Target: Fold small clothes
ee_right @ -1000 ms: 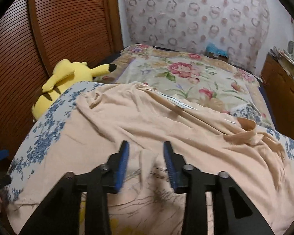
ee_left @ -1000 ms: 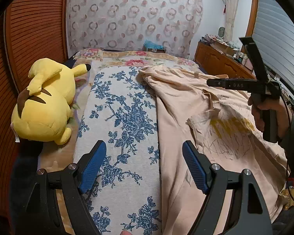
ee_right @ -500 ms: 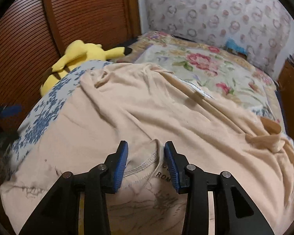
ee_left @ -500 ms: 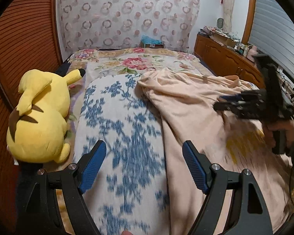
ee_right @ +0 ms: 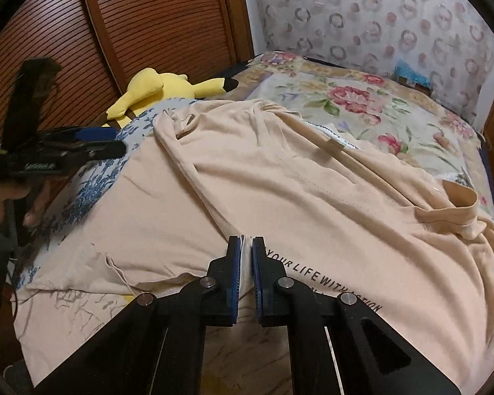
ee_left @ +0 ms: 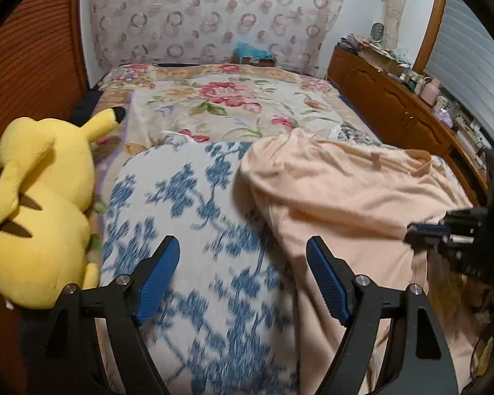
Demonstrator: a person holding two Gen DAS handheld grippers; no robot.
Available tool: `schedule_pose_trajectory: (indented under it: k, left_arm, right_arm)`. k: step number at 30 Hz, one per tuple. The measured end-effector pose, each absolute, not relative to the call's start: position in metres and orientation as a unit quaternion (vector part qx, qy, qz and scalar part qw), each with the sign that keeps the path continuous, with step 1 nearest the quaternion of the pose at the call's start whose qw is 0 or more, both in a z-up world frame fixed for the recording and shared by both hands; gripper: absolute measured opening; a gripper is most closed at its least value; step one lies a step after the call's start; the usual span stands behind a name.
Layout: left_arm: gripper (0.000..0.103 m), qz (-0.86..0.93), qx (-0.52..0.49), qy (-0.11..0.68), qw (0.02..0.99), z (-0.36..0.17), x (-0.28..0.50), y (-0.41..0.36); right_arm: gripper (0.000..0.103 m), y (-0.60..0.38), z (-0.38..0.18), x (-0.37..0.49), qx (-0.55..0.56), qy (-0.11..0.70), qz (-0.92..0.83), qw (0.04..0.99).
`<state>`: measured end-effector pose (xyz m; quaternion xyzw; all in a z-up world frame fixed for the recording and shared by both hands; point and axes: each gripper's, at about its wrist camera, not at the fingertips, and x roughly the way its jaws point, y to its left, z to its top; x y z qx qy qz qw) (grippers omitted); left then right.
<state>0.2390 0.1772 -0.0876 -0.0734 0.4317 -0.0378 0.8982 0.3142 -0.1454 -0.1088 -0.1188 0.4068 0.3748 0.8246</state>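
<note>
Here the peach shirt [ee_right: 280,177] lies spread on the bed [ee_left: 233,105], partly over a blue flowered cover [ee_left: 194,230]. The right hand-held gripper [ee_right: 246,263] is closing, its blue pads pinching a fold of the shirt. The left hand-held gripper [ee_left: 243,279] is wide apart over the cover, holding nothing. A yellow plush toy [ee_left: 39,210] lies beside it.

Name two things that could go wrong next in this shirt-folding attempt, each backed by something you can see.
1. The right gripper pinches only a thin ridge of the peach shirt, jaws closing, so the fabric may slip free when lifted.
2. The left gripper hangs open over the blue floral blanket, so a one-sided pull could bunch the shirt.
</note>
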Motion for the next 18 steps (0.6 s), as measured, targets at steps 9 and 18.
schedule_pose_trajectory:
  k: [9, 18]
  left_arm:
    - [0.042, -0.069, -0.094, 0.442, 0.889, -0.091, 0.279, 0.171]
    - [0.011, -0.083, -0.078, 0.446, 0.888, -0.086, 0.305, 0.160]
  right_arm:
    - [0.007, -0.148, -0.114, 0.313, -0.114, 0.396, 0.382, 0.827]
    - [0.007, -0.152, -0.115, 0.316, -0.102, 0.400, 0.392, 0.822]
